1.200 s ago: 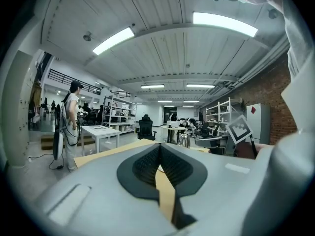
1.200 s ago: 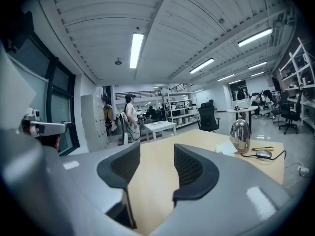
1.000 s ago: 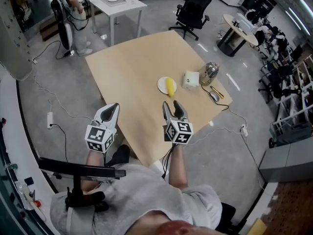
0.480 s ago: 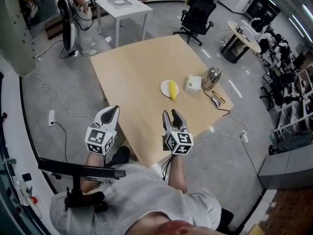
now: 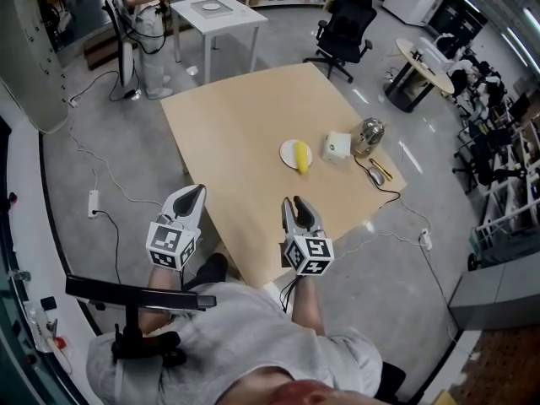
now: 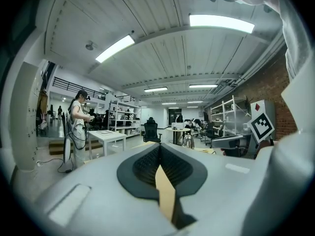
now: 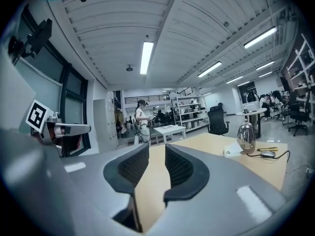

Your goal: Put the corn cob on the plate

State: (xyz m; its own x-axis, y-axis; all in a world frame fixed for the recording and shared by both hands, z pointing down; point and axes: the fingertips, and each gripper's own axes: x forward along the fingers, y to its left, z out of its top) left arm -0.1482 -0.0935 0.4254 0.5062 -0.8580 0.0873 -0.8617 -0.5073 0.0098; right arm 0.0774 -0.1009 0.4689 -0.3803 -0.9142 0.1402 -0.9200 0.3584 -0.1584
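The yellow corn cob lies on a small white plate near the middle right of the tan table. Both grippers hang at the table's near edge, well short of the plate. My right gripper points along the tabletop. Its jaws are closing, a narrow gap still shows between the pads, and nothing is between them. My left gripper is off the table's left corner, its pads meeting at the tips and holding nothing.
Right of the plate stand a white box and a metal kettle, with a mouse and pens nearer the edge. Beyond the table are a black office chair, a small white table and a standing person.
Both grippers have drawn back from the plate toward the table's near edge. The right gripper's jaws have narrowed. The corn cob stays on the plate.
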